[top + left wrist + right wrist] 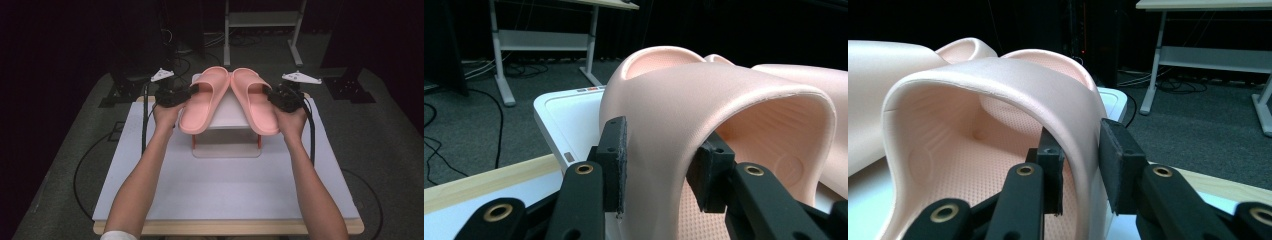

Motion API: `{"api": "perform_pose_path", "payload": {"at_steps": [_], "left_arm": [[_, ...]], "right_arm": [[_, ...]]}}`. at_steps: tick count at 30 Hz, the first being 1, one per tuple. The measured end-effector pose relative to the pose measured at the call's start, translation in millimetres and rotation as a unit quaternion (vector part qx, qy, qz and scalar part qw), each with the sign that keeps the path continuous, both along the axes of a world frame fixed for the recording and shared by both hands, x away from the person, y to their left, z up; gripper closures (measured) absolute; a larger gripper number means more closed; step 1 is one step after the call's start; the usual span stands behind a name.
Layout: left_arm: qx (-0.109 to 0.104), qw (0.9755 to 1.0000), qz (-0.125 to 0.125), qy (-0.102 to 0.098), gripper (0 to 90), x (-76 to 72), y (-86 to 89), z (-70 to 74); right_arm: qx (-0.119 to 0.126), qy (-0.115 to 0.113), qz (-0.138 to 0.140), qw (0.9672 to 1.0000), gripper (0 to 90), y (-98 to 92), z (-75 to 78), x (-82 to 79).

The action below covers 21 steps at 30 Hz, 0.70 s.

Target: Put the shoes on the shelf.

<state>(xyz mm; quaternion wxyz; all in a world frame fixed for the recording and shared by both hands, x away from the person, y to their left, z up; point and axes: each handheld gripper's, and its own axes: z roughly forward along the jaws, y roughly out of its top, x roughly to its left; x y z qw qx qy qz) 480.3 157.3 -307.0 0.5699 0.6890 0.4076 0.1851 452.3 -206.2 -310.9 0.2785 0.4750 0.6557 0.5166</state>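
- My left gripper (186, 94) straddles the left slipper's (202, 100) strap, jaws slightly parted, outer pad touching, inner pad just off.
- My right gripper (272, 96) straddles the right slipper's (255, 100) strap; a sliver of gap shows at the pads.
- Both slippers rest side by side on the white stand (227, 145), toes toward me.

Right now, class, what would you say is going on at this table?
A person is handling a pair of pink slippers with a two-jaw gripper in each hand. The left gripper has its jaws either side of the outer strap wall of the left slipper, and the right gripper straddles the strap of the right slipper likewise. On each, a small gap shows beside at least one pad, so neither strap looks squeezed. Both slippers rest side by side on a white stand on the table.
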Motion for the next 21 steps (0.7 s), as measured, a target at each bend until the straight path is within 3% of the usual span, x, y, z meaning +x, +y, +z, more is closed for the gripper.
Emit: {"api": "perform_pose_path", "payload": {"at_steps": [21], "left_arm": [[0.005, 1.0000, 0.001, 0.007, 61.4, 3.1, -6.7, -4.2]], "right_arm": [[-0.011, 0.006, 0.006, 0.9999, 68.4, 10.2, 1.0, 2.6]]}}
